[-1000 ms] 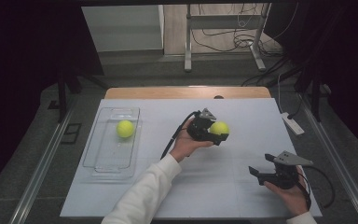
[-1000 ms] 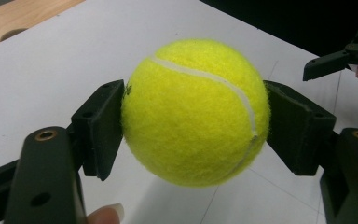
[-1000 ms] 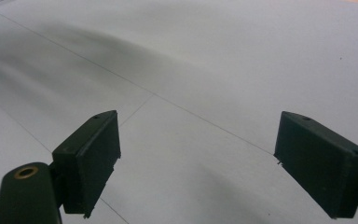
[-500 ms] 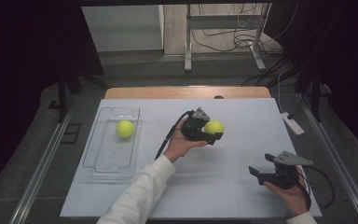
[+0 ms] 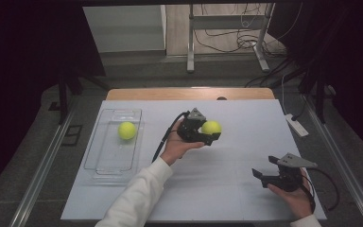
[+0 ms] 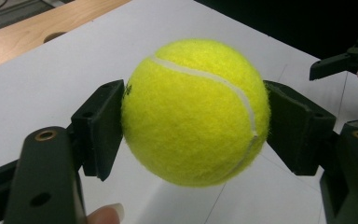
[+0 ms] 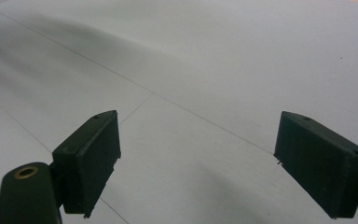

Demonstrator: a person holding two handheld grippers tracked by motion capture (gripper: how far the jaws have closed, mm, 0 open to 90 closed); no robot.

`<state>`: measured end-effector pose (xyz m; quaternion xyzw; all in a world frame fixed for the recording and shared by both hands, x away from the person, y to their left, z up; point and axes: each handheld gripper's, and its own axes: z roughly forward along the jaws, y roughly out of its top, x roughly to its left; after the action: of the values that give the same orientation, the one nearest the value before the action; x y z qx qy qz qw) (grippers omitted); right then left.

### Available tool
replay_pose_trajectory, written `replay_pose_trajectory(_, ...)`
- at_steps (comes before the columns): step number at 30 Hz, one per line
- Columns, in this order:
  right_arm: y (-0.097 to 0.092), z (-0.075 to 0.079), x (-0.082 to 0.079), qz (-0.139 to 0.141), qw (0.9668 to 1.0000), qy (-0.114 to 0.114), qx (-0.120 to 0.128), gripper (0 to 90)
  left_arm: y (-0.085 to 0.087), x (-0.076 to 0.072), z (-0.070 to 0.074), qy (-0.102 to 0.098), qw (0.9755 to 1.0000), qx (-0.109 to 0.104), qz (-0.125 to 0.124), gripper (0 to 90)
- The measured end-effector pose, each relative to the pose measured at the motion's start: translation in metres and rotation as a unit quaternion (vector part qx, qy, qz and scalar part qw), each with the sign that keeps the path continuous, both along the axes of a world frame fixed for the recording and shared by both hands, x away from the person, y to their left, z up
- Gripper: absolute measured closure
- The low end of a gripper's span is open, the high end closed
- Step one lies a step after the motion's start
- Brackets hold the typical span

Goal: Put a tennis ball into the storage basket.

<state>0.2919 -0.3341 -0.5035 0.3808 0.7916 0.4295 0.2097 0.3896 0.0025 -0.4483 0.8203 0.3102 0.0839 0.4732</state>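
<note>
A yellow tennis ball is held above the middle of the white table by my left gripper, which is shut on it. In the left gripper view the ball sits squeezed between both black pads, clear of the table. A second tennis ball lies in the clear plastic tray at the left. My right gripper rests low at the front right, open; in the right gripper view its jaws stand wide apart over bare white table.
The white sheet covers a wooden table whose far edge shows. A white power strip lies at the right edge. The left gripper's black cable trails toward the front. Metal stand legs are on the floor beyond.
The left hand has carried the gripped ball a little to the left, toward the tray. The right gripper has kept still.
</note>
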Motion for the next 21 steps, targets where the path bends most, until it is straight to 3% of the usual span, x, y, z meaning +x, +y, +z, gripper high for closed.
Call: replay_pose_trajectory(21,0.000,0.000,0.000,-0.002,1.0000,0.000,-0.002,14.7,0.020,-0.008,0.006,-0.011,0.9999,0.000,0.012,26.7)
